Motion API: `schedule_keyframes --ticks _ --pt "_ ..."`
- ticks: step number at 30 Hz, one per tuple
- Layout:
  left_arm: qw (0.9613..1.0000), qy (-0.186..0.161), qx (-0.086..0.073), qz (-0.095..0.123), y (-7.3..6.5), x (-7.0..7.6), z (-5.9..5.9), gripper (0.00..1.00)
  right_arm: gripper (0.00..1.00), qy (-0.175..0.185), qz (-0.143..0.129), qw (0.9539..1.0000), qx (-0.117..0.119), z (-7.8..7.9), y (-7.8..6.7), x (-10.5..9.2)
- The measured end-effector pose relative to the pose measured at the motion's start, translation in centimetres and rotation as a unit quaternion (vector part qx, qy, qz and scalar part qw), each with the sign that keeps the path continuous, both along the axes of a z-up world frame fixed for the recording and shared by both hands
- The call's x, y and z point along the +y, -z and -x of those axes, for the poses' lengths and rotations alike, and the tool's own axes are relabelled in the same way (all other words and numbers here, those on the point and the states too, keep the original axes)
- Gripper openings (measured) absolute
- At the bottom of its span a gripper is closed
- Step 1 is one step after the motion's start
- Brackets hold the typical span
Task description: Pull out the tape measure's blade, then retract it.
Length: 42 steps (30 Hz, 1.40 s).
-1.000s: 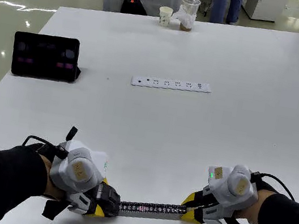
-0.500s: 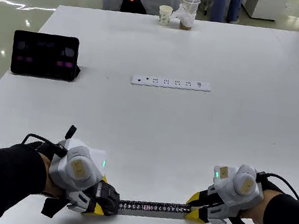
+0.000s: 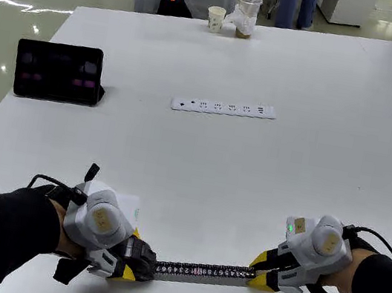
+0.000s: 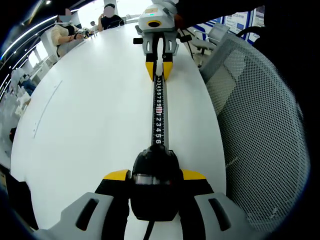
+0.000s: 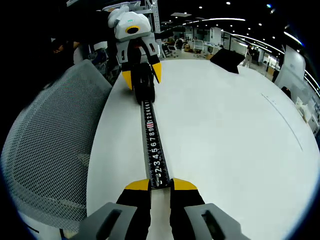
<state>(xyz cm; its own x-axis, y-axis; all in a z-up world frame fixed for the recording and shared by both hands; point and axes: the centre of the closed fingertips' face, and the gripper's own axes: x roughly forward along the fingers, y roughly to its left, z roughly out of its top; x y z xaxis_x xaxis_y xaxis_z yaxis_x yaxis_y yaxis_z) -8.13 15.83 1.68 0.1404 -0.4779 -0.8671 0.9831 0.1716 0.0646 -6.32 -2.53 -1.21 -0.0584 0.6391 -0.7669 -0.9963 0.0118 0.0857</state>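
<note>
The black tape measure case (image 3: 138, 260) (image 4: 155, 182) rests on the white table's near edge, clamped in my left gripper (image 3: 127, 263) (image 4: 156, 175), which is shut on it. Its dark blade (image 3: 201, 271) (image 4: 158, 111) (image 5: 151, 145), printed with white numbers, stretches flat to the right. My right gripper (image 3: 259, 270) (image 5: 160, 185) is shut on the blade's end. In the left gripper view the right gripper (image 4: 159, 70) faces me at the far end; in the right gripper view the left gripper (image 5: 141, 80) holds the case (image 5: 144, 85) at the far end.
A white power strip (image 3: 223, 109) lies mid-table. A black tablet (image 3: 59, 72) stands at the left edge. Paper and plastic cups (image 3: 232, 19) sit at the far edge. A grey mesh chair (image 4: 260, 130) is just behind the table's near edge.
My right gripper has drawn further right with the blade's end, so more blade shows out of the case. The left gripper and case have stayed put.
</note>
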Motion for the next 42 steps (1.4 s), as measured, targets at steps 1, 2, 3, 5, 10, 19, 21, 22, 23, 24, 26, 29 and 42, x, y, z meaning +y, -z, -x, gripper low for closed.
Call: schedule_keyframes --ticks 1,2,3,5,10,19,21,22,23,24,26,29,42 --pt "1.0 0.001 0.0 0.0 0.0 0.0 0.0 0.32 0.11 0.001 0.0 1.0 0.0 0.0 0.0 0.0" --pt "1.0 0.001 0.0 0.0 0.0 0.0 0.0 0.32 0.11 0.001 -0.001 1.0 0.0 0.0 0.0 -0.1" --pt "1.0 0.001 0.0 0.0 0.0 0.0 0.0 0.32 0.11 0.002 -0.002 1.0 0.001 0.0 0.0 0.0" --pt "1.0 0.001 0.0 0.0 0.0 0.0 0.0 0.32 0.11 0.003 -0.003 1.0 0.002 0.1 0.0 -0.1" --pt "1.0 0.001 0.0 0.0 0.0 0.0 0.0 0.32 0.11 0.002 -0.002 1.0 0.001 0.1 0.0 -0.2" --pt "1.0 -0.001 0.0 0.003 0.0 -0.1 0.0 0.32 0.11 0.005 0.0 1.0 0.001 0.0 0.1 -0.9" --pt "1.0 -0.002 0.0 0.004 0.0 -0.1 0.0 0.32 0.11 0.005 0.0 1.0 0.001 0.0 0.0 -1.0" --pt "1.0 -0.002 0.0 0.004 0.0 -0.1 0.0 0.32 0.11 0.004 0.0 1.0 0.001 0.0 0.0 -1.0" --pt "1.0 -0.001 0.0 0.004 0.0 -0.1 0.0 0.32 0.11 0.004 0.0 1.0 0.001 0.0 0.1 -1.1" --pt "1.0 -0.002 0.0 0.004 0.0 -0.1 0.0 0.32 0.11 0.004 0.0 1.0 0.001 0.0 0.0 -1.2" --pt "1.0 -0.002 0.0 0.004 0.0 -0.2 0.0 0.32 0.1 0.005 0.0 1.0 0.002 0.0 0.0 -1.4" --pt "1.0 -0.002 0.001 0.004 0.0 -0.1 0.0 0.32 0.11 0.007 0.002 1.0 0.001 -0.1 0.1 -1.7" --pt "1.0 -0.002 0.001 0.005 0.0 -0.2 0.1 0.32 0.1 0.008 0.007 0.9999 -0.001 -0.3 0.1 -2.6"
